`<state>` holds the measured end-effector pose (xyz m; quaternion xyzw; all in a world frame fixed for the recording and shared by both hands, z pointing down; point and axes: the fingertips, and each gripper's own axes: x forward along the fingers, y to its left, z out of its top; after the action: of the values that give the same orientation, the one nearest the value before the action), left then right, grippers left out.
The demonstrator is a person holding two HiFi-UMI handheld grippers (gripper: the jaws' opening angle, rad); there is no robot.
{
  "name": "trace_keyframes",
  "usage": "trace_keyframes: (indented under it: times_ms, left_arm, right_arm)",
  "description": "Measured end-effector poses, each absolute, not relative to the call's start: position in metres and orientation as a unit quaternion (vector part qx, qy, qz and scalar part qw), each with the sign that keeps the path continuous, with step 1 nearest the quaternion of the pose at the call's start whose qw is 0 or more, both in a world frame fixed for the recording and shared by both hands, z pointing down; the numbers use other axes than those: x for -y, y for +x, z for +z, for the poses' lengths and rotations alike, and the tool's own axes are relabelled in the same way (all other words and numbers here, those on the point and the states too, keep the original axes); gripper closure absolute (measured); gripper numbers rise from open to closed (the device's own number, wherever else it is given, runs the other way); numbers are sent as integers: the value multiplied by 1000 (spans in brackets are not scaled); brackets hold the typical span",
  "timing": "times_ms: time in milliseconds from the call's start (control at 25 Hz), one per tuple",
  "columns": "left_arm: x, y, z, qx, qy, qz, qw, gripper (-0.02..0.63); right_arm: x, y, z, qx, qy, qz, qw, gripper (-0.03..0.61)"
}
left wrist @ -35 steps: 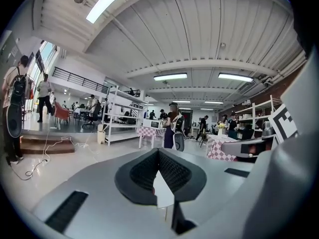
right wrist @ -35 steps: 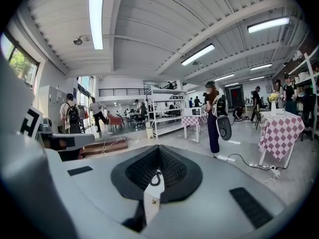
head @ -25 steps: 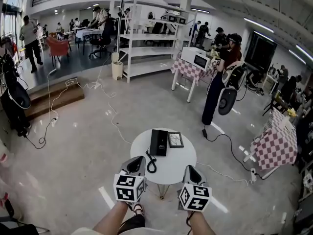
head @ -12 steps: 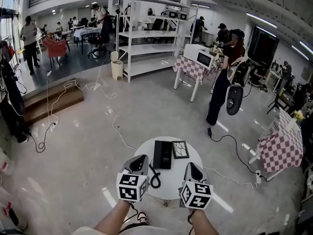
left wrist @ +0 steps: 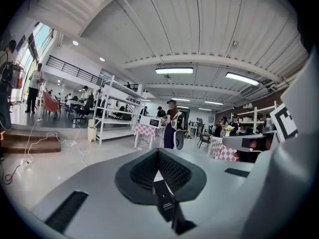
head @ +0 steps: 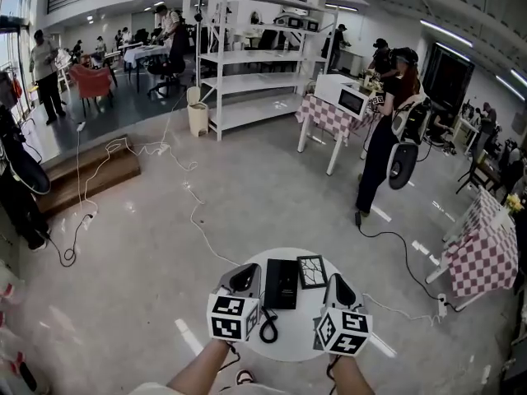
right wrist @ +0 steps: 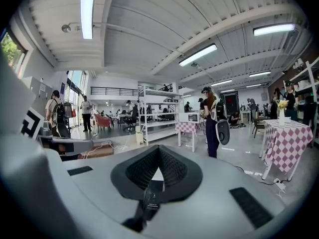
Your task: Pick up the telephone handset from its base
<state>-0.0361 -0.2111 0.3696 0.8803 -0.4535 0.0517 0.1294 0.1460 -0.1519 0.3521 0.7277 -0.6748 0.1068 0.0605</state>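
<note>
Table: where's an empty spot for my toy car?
The best bare patch on the table is the near part, between the coiled cord and the right gripper. The far half is crowded: the telephone and the small frame lie side by side, with the left gripper beside the telephone.

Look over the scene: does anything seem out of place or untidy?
On the table the telephone lies squarely, nothing spilled. Only the white cable straggling loose across the floor looks untidy.
</note>
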Motion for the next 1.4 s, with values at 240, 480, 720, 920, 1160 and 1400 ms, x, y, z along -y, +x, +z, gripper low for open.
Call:
trace_keyframes:
  times_ms: [240, 480, 720, 920, 1160, 1400]
  left_arm:
    - [220, -31, 388, 459, 872, 77, 149, 598]
    - [231, -30, 398, 491, 851, 82, 166, 598]
    - [237, -32, 409, 512, 837, 84, 174, 598]
    - [239, -33, 430, 516, 829, 112, 184, 598]
    - [237, -36, 460, 516, 822, 137, 197, 598]
    - [233, -42, 494, 516, 813, 154, 221, 598]
  right_arm:
    - [161, 158, 378, 670, 726, 139, 71, 555]
    - [185, 170, 389, 689, 705, 149, 78, 556]
    - [202, 176, 389, 703, 692, 144, 84, 555]
    - [208, 181, 414, 701, 686, 173, 92, 555]
    - [212, 182, 443, 699, 679, 198, 105, 555]
    - [211, 170, 468, 705, 665, 211, 126, 556]
